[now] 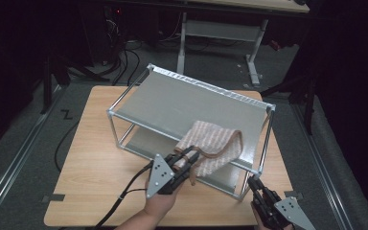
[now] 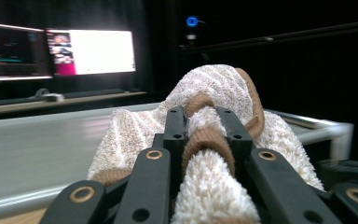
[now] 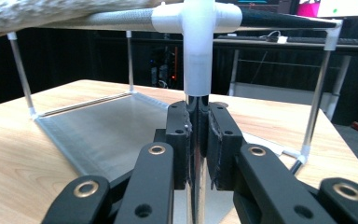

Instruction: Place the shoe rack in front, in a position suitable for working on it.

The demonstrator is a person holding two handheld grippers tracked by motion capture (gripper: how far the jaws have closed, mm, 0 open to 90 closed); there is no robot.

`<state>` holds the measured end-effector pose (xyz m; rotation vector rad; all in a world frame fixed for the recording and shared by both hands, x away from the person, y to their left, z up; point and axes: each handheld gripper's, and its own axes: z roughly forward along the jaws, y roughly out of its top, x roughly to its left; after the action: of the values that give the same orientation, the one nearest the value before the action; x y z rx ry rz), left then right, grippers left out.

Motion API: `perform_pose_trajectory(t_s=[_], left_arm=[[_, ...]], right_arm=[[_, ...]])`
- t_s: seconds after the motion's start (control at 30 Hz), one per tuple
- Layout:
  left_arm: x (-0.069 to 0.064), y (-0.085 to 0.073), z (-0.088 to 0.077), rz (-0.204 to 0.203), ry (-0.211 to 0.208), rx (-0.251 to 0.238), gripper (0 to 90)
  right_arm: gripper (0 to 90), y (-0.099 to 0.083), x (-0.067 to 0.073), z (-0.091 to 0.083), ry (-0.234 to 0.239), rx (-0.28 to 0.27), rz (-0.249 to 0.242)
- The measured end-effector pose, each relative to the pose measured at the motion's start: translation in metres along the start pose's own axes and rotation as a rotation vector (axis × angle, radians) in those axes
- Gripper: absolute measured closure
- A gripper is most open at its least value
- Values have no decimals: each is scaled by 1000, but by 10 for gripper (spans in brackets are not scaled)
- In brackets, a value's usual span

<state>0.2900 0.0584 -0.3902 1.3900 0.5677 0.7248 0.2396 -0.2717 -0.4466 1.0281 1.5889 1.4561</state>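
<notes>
Rack: two-tier metal frame with grey fabric shelves, standing on the wooden table.
Upper shelf: carries a folded beige towel with a brown border, lying at the near edge and partly overhanging it.
Lower shelf: grey panel just above the table top; nothing seen lying on it.
Left tongs: clamped narrow on the towel's brown-edged fold at the near rim of the upper shelf; in the left gripper view the cloth bulges between the pads.
Right tongs: pinched tight on the rack's near right upright post, below the white corner joint.
</notes>
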Motion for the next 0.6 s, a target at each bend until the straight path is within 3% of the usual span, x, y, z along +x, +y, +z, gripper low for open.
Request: perform_pose_trajectory(t_s=[0.03,0.27,0.6], left_arm=[[10,0,-8,6,26,1,762],[48,-7,-42,2,101,0,763],[67,-14,-88,-6,166,1,763]], right_arm=[[809,0,0,0,-1,0,4],[808,0,-3,1,-14,-2,5],[803,1,-9,5,-41,0,19]])
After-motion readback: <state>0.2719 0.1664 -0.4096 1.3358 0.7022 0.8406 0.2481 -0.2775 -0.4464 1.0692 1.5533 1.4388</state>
